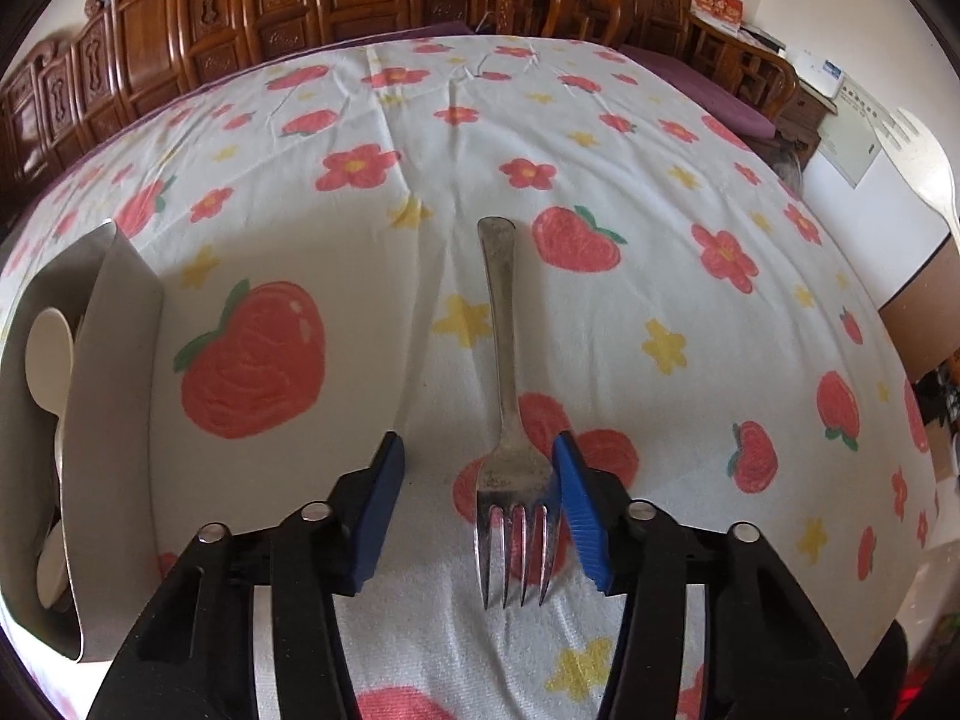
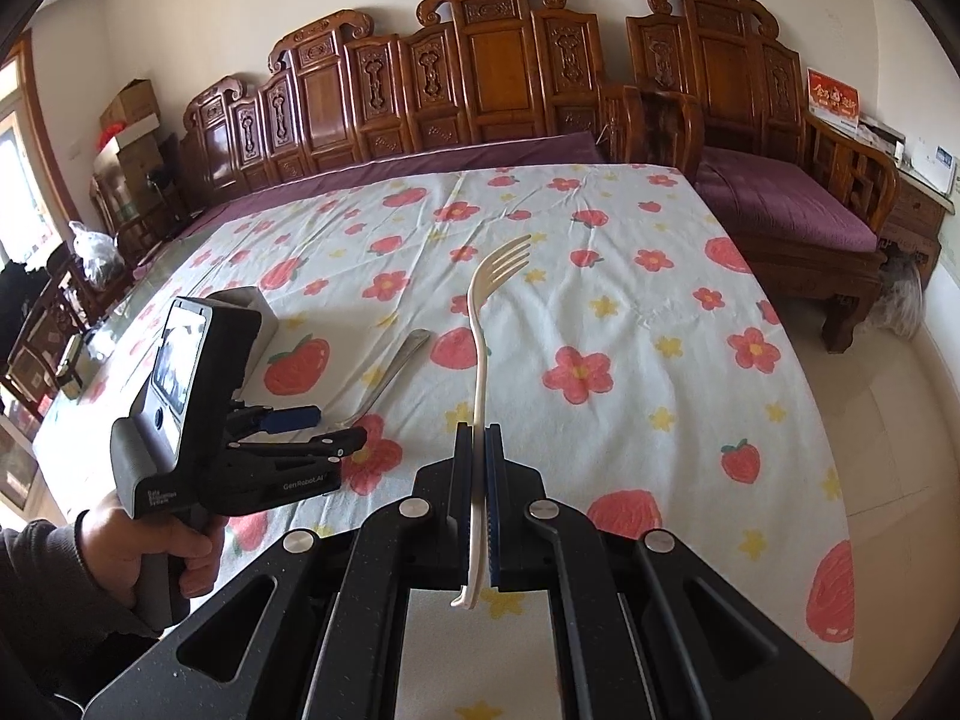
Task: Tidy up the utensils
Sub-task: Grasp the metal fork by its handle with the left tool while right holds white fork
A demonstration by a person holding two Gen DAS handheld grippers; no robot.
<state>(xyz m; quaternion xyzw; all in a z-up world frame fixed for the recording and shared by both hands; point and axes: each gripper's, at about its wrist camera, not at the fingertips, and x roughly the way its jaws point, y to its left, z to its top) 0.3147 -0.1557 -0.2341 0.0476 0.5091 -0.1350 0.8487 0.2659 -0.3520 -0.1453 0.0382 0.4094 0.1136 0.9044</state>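
The shiny metal fork (image 1: 507, 420) lies flat on the flowery tablecloth (image 1: 600, 150), its handle pointing straight away from the left gripper (image 1: 477, 516). That gripper's blue pads sit apart around the fork's head, nothing squeezed. The right gripper (image 2: 478, 516) pinches a cream plastic fork (image 2: 483, 360).

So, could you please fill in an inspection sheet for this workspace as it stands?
Surface: table under white cloth with red fruit-and-flower print.
Job's things: metal fork lying flat; cream plastic fork; grey holder with cream utensils inside.
Clutter: nothing seen.
Grippers: left gripper open, straddling the metal fork's head; right gripper shut on the cream plastic fork, tines pointing away.
Cables: nothing seen.
Surroundings: carved wooden bench, purple cushions, cardboard boxes.
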